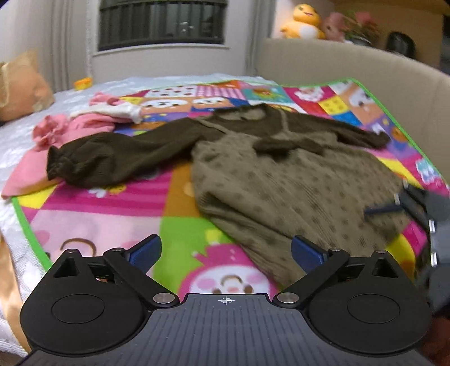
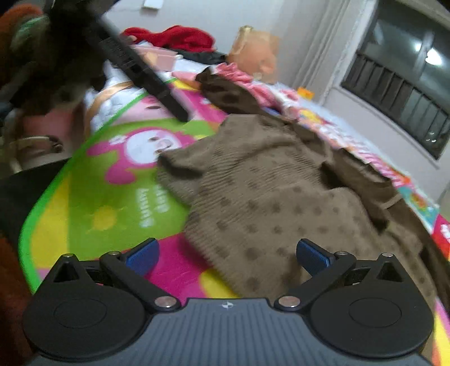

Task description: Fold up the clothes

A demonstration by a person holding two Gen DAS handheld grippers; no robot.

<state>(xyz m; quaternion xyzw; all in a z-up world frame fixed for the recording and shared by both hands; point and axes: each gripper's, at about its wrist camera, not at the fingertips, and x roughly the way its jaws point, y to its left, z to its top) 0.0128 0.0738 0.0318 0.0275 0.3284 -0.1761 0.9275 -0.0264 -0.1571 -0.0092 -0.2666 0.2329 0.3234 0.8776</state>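
A brown knitted dress (image 1: 284,180) lies spread face up on a bright patchwork cartoon blanket (image 1: 118,208), which serves here as the landmark for everything else. The dress has a lighter, dotted skirt part that reaches toward the blanket's near edge, and a darker brown top with two long sleeves; one dark sleeve (image 1: 107,157) stretches out across the blanket toward its left edge, where its cuff rests against a heap of pink clothes (image 1: 67,135) lying half on the blanket and half on the white bedcover beyond it. The left gripper (image 1: 226,250) hovers over the blanket's near edge with its blue-padded fingers (image 1: 146,249) spread wide and nothing between them; the hem of the dress lies just below the right-hand finger. The right gripper (image 2: 227,252) is over the blanket's near right part (its view is smeared by motion blur), its fingers (image 2: 312,253) likewise wide apart and empty, with the dotted skirt directly under them. In the left wrist view the right gripper shows at the blanket's right edge, just over the skirt. Beyond the blanket's far edge stands a beige headboard (image 1: 351,62) with a yellow plush toy (image 1: 305,21) on the ledge behind it.
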